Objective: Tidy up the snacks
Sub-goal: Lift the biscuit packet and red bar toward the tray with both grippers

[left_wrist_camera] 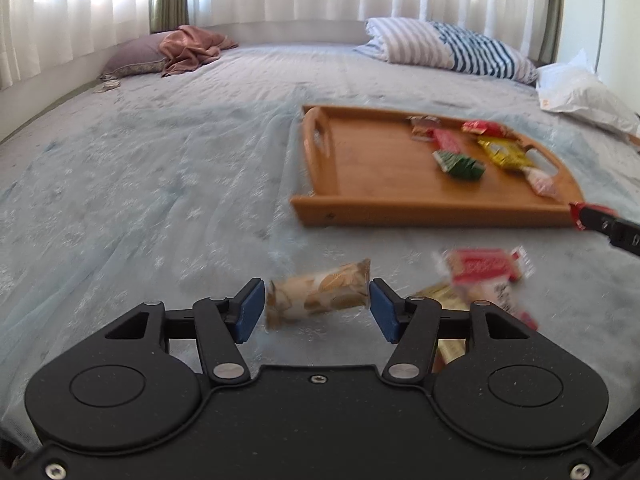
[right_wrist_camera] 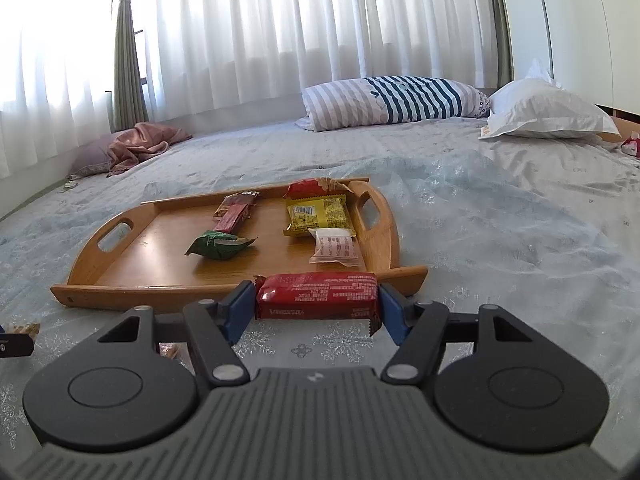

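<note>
My left gripper [left_wrist_camera: 317, 300] is shut on a beige patterned snack packet [left_wrist_camera: 320, 292], gripped end to end between the blue pads just above the bedspread. My right gripper [right_wrist_camera: 318, 300] is shut on a red snack bar [right_wrist_camera: 316, 294], held crosswise in front of the tray's near rim. The wooden tray [right_wrist_camera: 160, 290] lies on the bed and holds several snacks: a green packet [right_wrist_camera: 220, 244], a yellow one [right_wrist_camera: 318, 212], a clear white one [right_wrist_camera: 334, 246] and a dark red bar [right_wrist_camera: 236, 210]. A red-and-white packet [left_wrist_camera: 484, 272] and a golden one [left_wrist_camera: 438, 292] lie loose on the bed, right of my left gripper.
A pale blue bedspread [right_wrist_camera: 500, 220] covers the bed. A striped pillow [right_wrist_camera: 392, 100] and a white pillow [right_wrist_camera: 548, 116] lie at the far right, a pink cloth on a mauve pillow [right_wrist_camera: 140, 144] at the far left. White curtains hang behind.
</note>
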Demonstrator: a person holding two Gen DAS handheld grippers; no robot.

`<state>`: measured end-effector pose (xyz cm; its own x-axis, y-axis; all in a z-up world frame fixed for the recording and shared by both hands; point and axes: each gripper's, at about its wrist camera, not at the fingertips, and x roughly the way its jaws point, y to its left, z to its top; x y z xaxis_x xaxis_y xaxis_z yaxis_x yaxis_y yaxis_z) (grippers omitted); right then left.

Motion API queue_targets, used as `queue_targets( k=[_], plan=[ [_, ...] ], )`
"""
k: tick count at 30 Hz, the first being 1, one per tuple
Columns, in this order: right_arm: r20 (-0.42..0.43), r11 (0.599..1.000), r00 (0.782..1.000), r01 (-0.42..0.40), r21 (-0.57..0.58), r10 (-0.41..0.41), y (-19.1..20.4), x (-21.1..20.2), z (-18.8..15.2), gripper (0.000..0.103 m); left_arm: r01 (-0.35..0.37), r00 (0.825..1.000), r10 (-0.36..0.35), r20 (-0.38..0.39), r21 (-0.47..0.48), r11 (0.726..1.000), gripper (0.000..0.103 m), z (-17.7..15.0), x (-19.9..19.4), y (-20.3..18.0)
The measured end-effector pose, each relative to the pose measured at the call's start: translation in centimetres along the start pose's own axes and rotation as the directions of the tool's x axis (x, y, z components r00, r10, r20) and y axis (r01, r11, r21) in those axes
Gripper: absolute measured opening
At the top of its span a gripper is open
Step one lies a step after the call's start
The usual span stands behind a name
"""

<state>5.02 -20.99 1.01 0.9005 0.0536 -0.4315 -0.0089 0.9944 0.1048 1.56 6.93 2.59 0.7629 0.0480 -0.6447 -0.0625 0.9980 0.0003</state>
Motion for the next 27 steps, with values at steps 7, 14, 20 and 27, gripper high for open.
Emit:
queue_targets(
  k=[7, 14, 20, 27],
  plan=[
    [-0.011, 1.000, 1.000, -0.002, -0.009, 0.001, 0.4, 0.2, -0.3, 0.069, 0.006, 1.000, -0.006, 0.015, 0.026, 1.000, 0.060, -1.0, -1.0, 0.2],
    [-0.010, 1.000, 1.000, -0.011, -0.014, 0.011, 0.8, -0.1, -0.4, 0.069, 0.025, 0.999, -0.027, 0.035, 0.049, 0.998, 0.065, -0.2, -0.3, -0.9],
    [-0.016, 1.000, 1.000, -0.006, -0.019, 0.006, 0.8, 0.0, -0.5, 0.069, 0.078, 0.996, -0.080, 0.042, 0.045, 0.996, 0.063, -0.3, 0.1, -1.5],
    [-0.019, 1.000, 1.000, -0.007, -0.018, 0.006, 0.8, 0.1, -0.5, 0.069, -0.008, 0.998, 0.003, 0.057, 0.089, 0.996, 0.077, -0.6, 1.5, -2.3]
  ],
)
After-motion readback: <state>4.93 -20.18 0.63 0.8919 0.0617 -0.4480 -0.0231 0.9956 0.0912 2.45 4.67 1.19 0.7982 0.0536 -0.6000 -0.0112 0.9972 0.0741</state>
